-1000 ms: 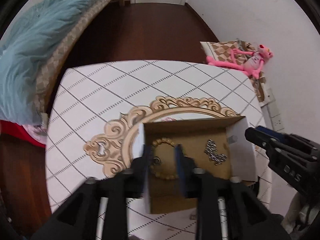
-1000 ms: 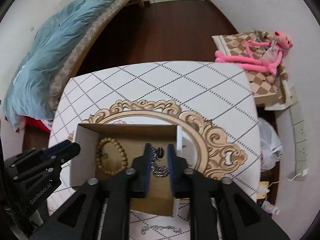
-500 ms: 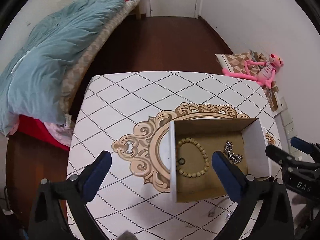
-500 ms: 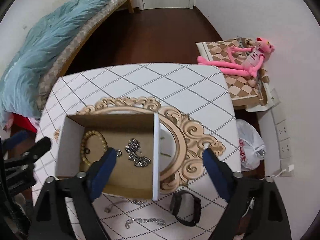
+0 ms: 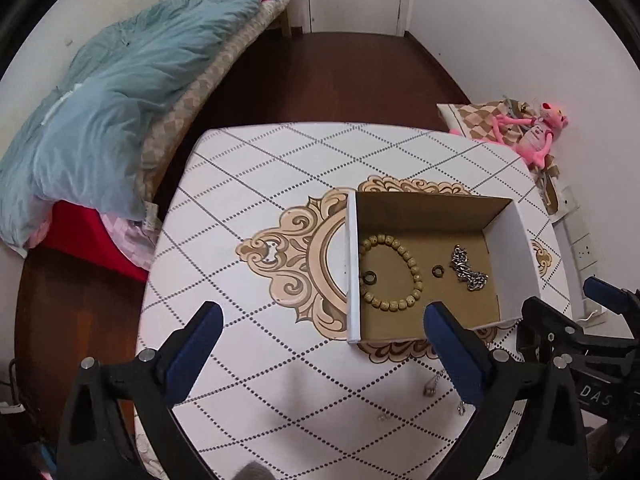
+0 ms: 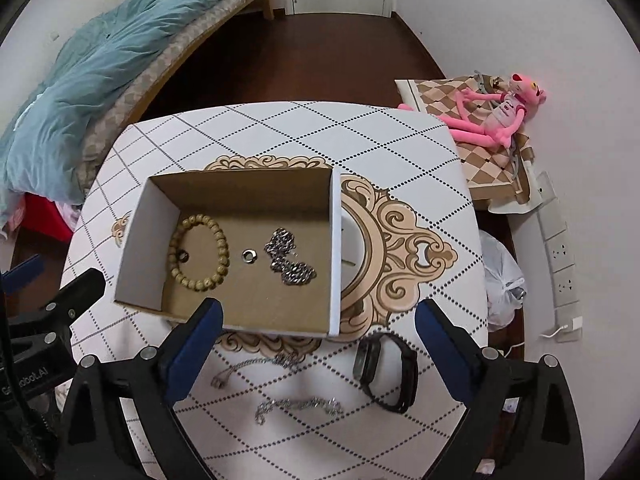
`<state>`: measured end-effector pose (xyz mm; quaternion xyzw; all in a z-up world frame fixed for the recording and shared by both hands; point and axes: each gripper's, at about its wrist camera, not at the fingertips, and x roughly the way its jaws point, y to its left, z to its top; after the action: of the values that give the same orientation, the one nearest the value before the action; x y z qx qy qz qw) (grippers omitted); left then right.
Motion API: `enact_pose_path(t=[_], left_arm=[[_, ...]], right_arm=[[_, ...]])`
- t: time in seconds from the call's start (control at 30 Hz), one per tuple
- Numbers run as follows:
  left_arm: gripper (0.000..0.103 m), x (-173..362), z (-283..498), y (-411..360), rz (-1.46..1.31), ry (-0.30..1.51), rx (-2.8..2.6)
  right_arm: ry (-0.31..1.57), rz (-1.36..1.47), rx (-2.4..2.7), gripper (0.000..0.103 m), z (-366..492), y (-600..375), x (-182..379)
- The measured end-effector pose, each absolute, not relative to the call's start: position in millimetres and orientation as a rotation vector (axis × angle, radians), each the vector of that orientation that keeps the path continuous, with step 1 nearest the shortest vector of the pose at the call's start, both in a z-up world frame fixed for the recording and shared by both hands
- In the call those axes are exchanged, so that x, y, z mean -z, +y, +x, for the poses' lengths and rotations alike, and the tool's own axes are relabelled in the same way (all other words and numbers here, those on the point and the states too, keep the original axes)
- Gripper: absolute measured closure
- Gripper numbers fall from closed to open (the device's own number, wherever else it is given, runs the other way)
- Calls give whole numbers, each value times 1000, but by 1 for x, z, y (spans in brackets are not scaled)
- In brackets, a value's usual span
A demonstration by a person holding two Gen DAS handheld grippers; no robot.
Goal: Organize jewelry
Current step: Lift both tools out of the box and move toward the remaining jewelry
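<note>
Both tools have pulled back and up out of the box since a second ago, and their jaws, then nearly shut inside it, now stand wide apart and hold nothing. From the left tool (image 5: 320, 328), the box (image 5: 352, 264) lies at about 1 o'clock, its near left corner between the blue pads (image 5: 452, 356). From the right tool (image 6: 316, 320), the box (image 6: 335, 248) sits at 11 o'clock, its near wall just past the left pad (image 6: 192, 344).

Inside the box a bead bracelet (image 6: 199, 253) lies flat with a dark ring (image 6: 183, 256) inside its loop. A second ring (image 6: 249, 255) lies beside it, then a heaped steel chain (image 6: 289, 263) toward the right wall. All four rest on the box floor, apart from the tools.

On the bench (image 6: 280, 128), outside the box, the right view shows a thin chain (image 6: 256, 366) just before the near wall, a thicker silver chain (image 6: 298, 405) nearer the camera at 6 o'clock, and a black watch (image 6: 386, 372) at 4 o'clock between the pads. The left view catches only small ends of chain (image 5: 434, 384) past its right finger; the watch is out of its sight.

Each view shows the other tool at its edge: right tool (image 5: 580, 332) at 3 o'clock, left tool (image 6: 48, 300) at 9 o'clock. Beyond the bench, a bed with a blue quilt (image 5: 100, 112) lies at 10 o'clock and a pink plush (image 6: 496, 112) at 2 o'clock.
</note>
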<state>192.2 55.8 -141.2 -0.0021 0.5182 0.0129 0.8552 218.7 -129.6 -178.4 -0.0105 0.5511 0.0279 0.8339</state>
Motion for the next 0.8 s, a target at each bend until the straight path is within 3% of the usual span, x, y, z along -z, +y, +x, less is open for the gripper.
enact_pose_path(t=[0.8], left_arm=[[0, 68, 110, 56, -19, 942, -59]], right_arm=[[981, 12, -46, 5, 120, -133, 80]])
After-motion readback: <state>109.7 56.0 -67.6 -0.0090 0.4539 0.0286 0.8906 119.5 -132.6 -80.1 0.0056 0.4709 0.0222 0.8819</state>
